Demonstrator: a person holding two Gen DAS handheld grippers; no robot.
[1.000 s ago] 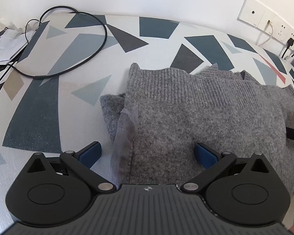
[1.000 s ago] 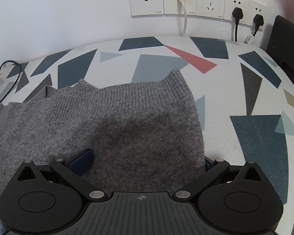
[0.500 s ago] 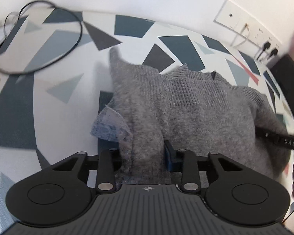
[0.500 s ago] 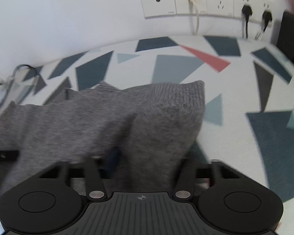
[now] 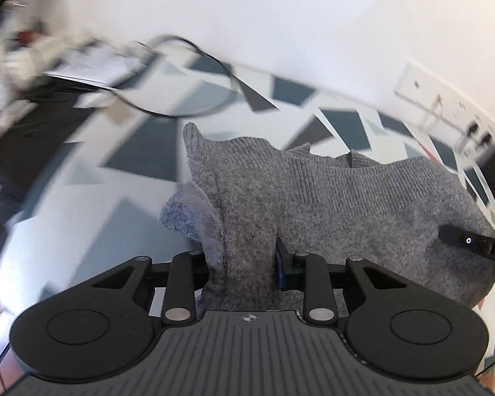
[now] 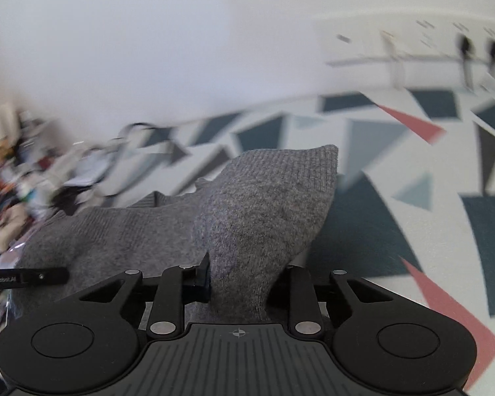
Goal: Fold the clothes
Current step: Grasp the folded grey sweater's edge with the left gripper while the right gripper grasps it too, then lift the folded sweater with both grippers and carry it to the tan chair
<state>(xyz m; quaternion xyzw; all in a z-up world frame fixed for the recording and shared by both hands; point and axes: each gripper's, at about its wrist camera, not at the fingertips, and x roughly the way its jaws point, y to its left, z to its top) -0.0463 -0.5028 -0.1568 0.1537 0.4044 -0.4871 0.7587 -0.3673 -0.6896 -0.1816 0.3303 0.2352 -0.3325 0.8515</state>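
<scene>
A grey knit sweater (image 5: 346,198) is lifted off the patterned table. My left gripper (image 5: 247,270) is shut on its left edge, where a mesh lining (image 5: 194,217) hangs out. My right gripper (image 6: 239,283) is shut on the sweater's right edge (image 6: 264,214), and the ribbed hem stands up in front of it. The sweater hangs between the two grippers. The tip of the right gripper shows in the left wrist view (image 5: 468,241), and the left gripper's tip shows in the right wrist view (image 6: 26,277).
The table (image 6: 412,165) has a white cover with dark, grey and red triangles. A black cable loop (image 5: 188,99) and blurred clutter lie at the far left. Wall sockets with plugs (image 6: 472,46) are on the wall at the right.
Both grippers went from open around the sweater's edges to shut on them, then lifted the sweater up off the table. The views now tilt up and blur with the motion.
</scene>
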